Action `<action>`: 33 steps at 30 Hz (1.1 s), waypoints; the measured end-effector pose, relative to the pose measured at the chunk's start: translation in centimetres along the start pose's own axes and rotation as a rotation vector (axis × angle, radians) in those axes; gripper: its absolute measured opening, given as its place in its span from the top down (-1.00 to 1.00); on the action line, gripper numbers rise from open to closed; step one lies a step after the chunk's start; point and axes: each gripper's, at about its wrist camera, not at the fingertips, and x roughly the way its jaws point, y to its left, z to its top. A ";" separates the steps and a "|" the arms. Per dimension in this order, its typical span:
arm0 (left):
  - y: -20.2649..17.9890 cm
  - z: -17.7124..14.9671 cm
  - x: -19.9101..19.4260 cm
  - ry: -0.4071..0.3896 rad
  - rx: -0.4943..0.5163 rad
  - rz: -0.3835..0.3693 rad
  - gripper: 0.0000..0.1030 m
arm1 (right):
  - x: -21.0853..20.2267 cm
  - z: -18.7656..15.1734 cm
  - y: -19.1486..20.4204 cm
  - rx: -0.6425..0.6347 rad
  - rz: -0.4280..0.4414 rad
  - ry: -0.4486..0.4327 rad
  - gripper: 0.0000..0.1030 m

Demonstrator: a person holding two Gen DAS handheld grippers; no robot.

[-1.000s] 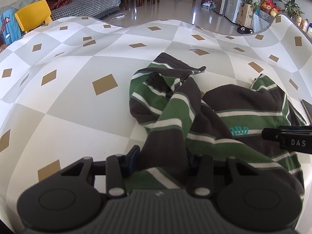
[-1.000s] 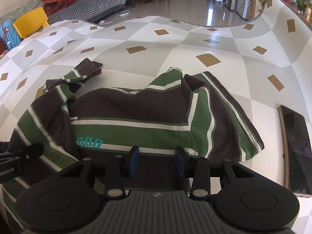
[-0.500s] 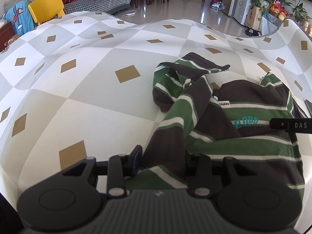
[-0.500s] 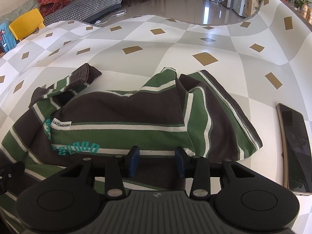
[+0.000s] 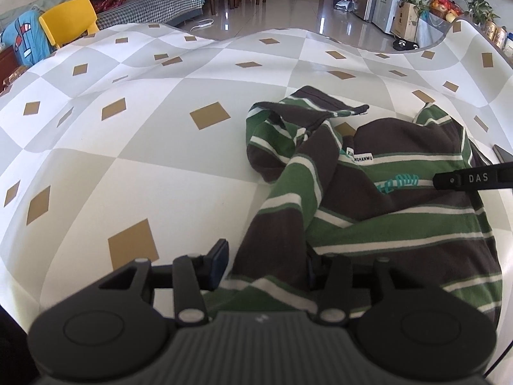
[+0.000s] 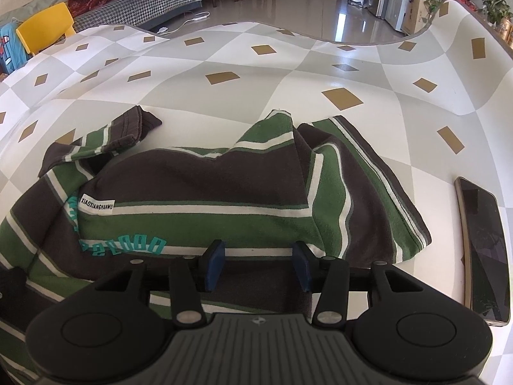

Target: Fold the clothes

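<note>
A green, brown and white striped sweater (image 5: 384, 211) lies crumpled on the checkered table cloth (image 5: 144, 147); it also shows in the right wrist view (image 6: 205, 199), with a white label and teal lettering. My left gripper (image 5: 266, 266) has its jaws apart with a bunched fold of the sweater lying between them, its right pad hidden by cloth. My right gripper (image 6: 258, 263) is open, its blue pads (image 6: 214, 261) resting over the sweater's near edge. The right gripper's side also shows in the left wrist view (image 5: 474, 179).
A dark phone (image 6: 484, 250) lies on the table right of the sweater. A sleeve cuff (image 6: 134, 128) points to the far left. Beyond the table's far edge are a yellow chair (image 5: 67, 19), a sofa and a tiled floor.
Both grippers have drawn back toward the near edge, dragging the sweater along. The body has spread flatter and the white label has come into view. Jaw openings look unchanged.
</note>
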 end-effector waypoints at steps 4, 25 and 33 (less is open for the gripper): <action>-0.7 1.8 -1.1 -0.057 0.006 -0.018 -0.16 | 0.0 0.1 0.1 0.013 0.002 0.008 0.09; -5.3 8.0 5.1 -0.099 0.153 0.070 -0.57 | 0.2 0.3 0.4 0.024 0.012 0.023 -0.08; -5.8 9.0 7.5 -0.071 0.157 0.111 -0.58 | 0.4 0.5 0.6 0.019 0.020 0.017 -0.19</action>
